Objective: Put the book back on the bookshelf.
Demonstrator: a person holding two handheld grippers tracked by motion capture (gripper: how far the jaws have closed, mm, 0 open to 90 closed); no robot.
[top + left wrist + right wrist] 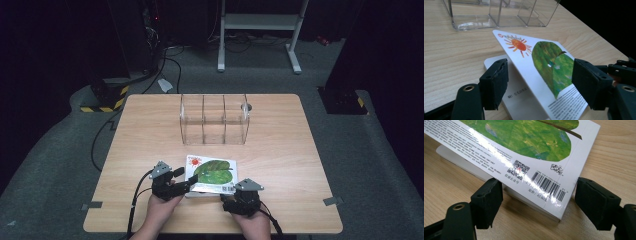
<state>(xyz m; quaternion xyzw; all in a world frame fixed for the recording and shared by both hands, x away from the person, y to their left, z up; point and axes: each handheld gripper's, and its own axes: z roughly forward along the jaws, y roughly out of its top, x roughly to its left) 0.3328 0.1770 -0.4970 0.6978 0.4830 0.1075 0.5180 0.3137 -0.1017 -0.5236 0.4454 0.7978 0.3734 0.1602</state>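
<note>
1. A thin white picture book with a green leaf and an orange sun on its cover [212,174] lies near the front edge of the pale wooden worktop [150,130], in front of a clear plastic three-compartment organiser [215,119].
2. The left tool [181,180] sits at the book's left edge, jaws spread. The lifted cover [541,75] slants between them, and neither pad is seen pressing on it.
3. The right tool [235,196] is released; the book's barcode corner [554,192] lies between its jaws, untouched.
</note>
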